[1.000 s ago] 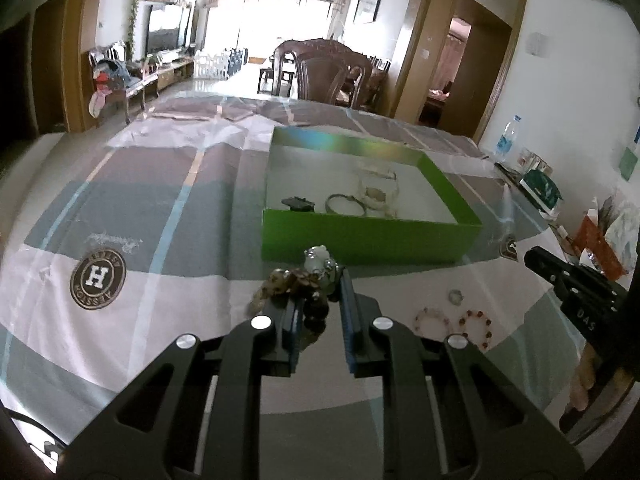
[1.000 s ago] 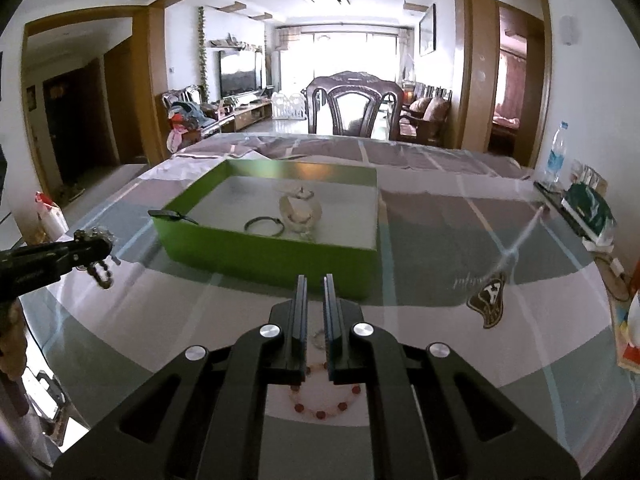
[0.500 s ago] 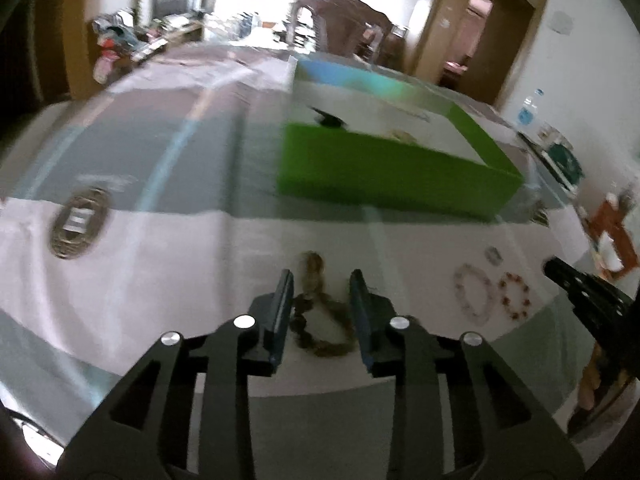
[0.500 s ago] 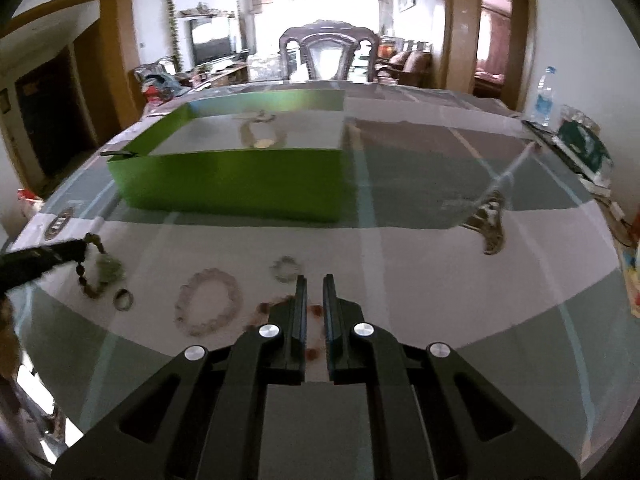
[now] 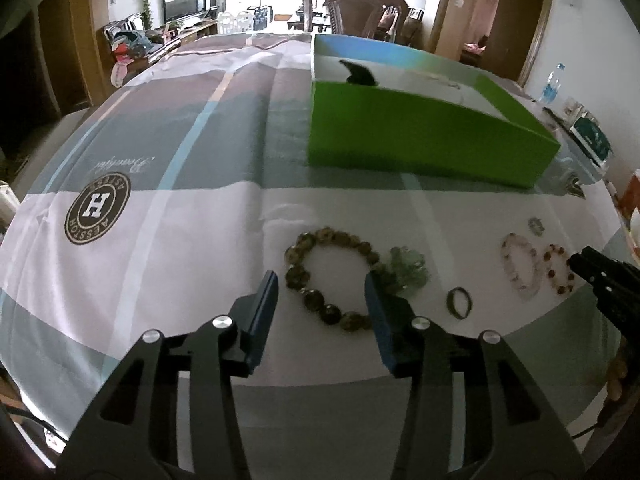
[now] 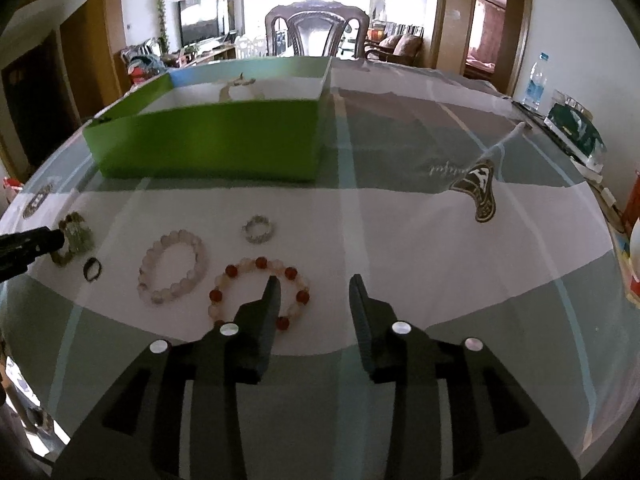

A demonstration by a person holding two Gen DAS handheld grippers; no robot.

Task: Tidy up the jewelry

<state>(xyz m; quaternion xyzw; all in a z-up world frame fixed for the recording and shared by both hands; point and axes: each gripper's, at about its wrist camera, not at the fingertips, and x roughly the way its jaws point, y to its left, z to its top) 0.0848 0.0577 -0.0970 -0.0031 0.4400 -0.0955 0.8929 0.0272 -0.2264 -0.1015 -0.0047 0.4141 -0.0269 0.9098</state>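
- The left gripper stands spread wide just above the tablecloth, holding nothing; its two blue-padded fingers flank the brown beaded bracelet, which lies flat between them.
- A pale green pendant hangs off that bracelet's right side, touching or nearly touching the right finger.
- The right gripper is likewise parted and empty; its left finger lies over the red-and-white beaded bracelet, its right finger over bare cloth.
- Outward from there lie a pale pink beaded bracelet, a small silver ring and a small dark ring, all loose on the striped tablecloth.
- The green box sits farther back, well apart from these pieces, with some jewelry already inside.
- The step in hand looks like picking up a bracelet for the box. A good grasp likely means pinching one side of the bead strand rather than straddling the whole loop, lowering until the pads meet the cloth, and for the right gripper, shifting left first.
- Closing on the pendant alone risks a slip.
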